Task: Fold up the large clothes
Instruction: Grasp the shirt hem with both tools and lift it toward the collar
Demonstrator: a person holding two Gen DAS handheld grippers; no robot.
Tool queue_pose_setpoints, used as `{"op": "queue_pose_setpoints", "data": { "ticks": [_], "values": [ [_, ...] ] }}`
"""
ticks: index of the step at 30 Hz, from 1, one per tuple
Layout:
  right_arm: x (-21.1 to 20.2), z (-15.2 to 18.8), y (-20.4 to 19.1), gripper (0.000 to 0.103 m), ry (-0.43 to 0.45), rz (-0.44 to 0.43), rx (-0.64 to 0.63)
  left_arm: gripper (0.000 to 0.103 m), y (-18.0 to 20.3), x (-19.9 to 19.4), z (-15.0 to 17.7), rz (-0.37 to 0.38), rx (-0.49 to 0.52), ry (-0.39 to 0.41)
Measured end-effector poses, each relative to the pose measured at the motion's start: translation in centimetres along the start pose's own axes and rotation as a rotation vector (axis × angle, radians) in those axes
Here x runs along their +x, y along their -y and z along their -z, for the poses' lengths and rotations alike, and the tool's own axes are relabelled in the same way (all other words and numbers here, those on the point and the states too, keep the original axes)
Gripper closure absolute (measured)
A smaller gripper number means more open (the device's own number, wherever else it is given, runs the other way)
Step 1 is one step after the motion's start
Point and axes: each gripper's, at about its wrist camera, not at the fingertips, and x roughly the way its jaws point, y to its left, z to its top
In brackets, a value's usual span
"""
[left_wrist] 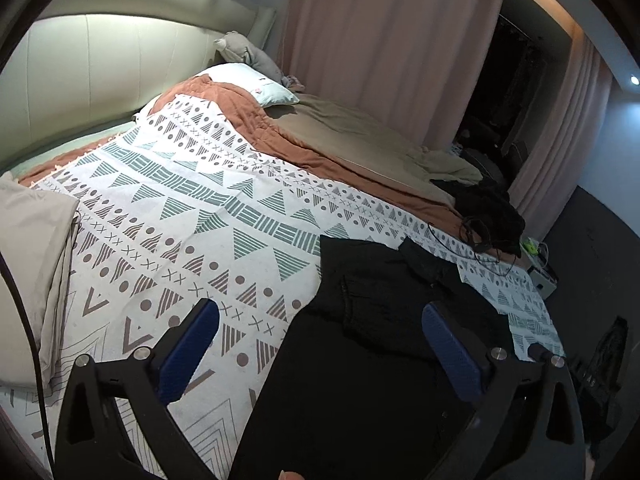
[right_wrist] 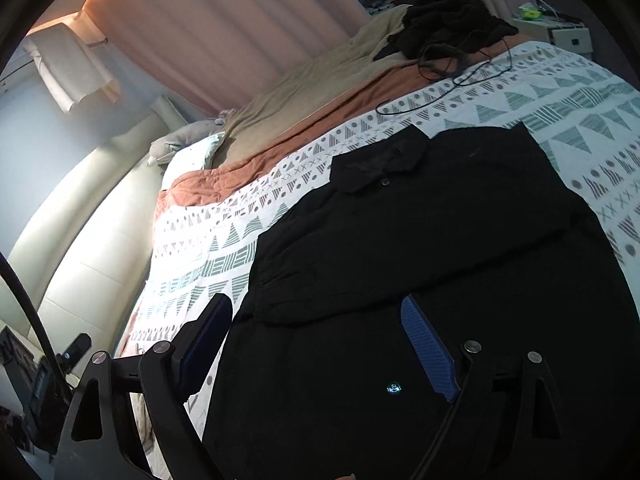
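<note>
Bearing a small, perhaps printed logo, black shirt.

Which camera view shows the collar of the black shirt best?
The right wrist view: the collar lies unobstructed there, with a button visible on the black shirt. The left wrist view shows the collar darker, without detail.

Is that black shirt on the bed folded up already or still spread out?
Partly folded: the black shirt lies flat on the patterned bedspread, collar showing, one sleeve laid across its front.
</note>
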Motion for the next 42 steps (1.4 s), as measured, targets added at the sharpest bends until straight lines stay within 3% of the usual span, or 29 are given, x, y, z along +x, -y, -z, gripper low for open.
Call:
{"op": "queue_pose_setpoints", "data": {
  "ticks": [3, 9, 19, 25, 30, 36, 42],
  "values": [
    [-2.6, 1.7, 1.1, 0.017, 0.011, 0.011, 0.015, 0.000, 1.1, -0.4, 3.2, -0.006, 0.079, -0.038],
    [-7.2, 4.7, 3.3, 0.017, 0.029, 0.037, 0.053, 0.000, 1.5, -2.5, 8.4, 0.005, 0.133, -0.092],
    [-15.2, 10.5, 6.6, 0.017, 0.068, 0.071, 0.117, 0.000, 0.3, -6.9, 12.4, -0.002, 0.151, -0.091],
    [-18.9, 13.8, 9.1, 0.017, 0.065, 0.077, 0.180, 0.000, -1.9, -9.0, 13.4, 0.006, 0.059, -0.069],
    [-21.2, 15.4, 11.0, 0.017, 0.069, 0.074, 0.238, 0.000, -4.6, -9.8, 14.3, 0.049, -0.080, -0.102],
    [-23.2, 17.2, 13.0, 0.017, 0.071, 0.055, 0.293, 0.004, -6.6, -10.8, 15.7, 0.109, -0.127, -0.150],
    [-26.1, 18.6, 16.3, 0.017, 0.110, 0.037, 0.325, 0.019, -9.2, -9.9, 16.4, 0.137, -0.152, -0.235]
  ]
}}
